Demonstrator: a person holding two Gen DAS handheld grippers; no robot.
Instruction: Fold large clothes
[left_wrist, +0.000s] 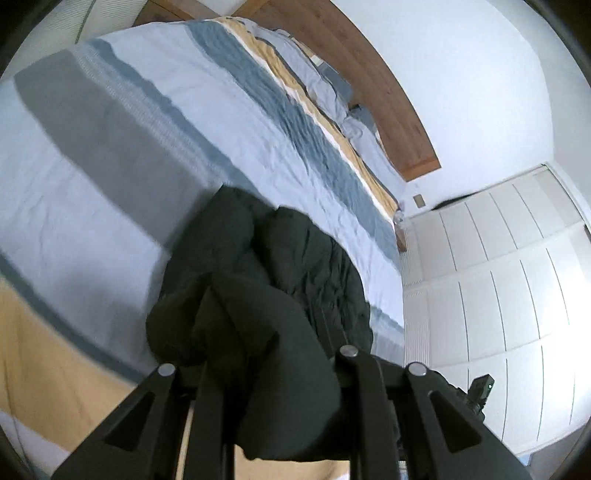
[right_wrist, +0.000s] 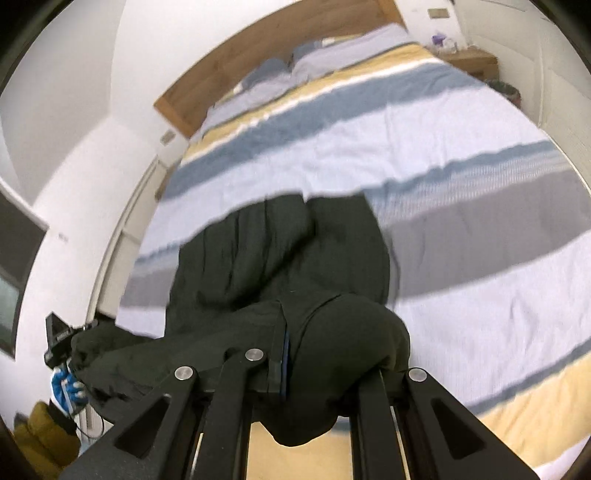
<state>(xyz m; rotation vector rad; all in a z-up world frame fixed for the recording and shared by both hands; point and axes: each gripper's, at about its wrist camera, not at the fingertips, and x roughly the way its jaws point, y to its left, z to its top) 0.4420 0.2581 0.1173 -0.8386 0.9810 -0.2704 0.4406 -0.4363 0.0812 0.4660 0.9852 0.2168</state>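
A large black garment hangs bunched over the striped bed. My left gripper is shut on a thick fold of it, and the cloth hides the fingertips. In the right wrist view the same black garment drapes down onto the duvet, and my right gripper is shut on another bunched fold of it. Both grippers hold the cloth lifted above the bed. The left gripper with the blue-gloved hand shows at the lower left of the right wrist view.
The bed's duvet has blue, grey, white and yellow stripes. Pillows lie by a wooden headboard. White wardrobe doors stand beside the bed. A bedside table stands at the far corner.
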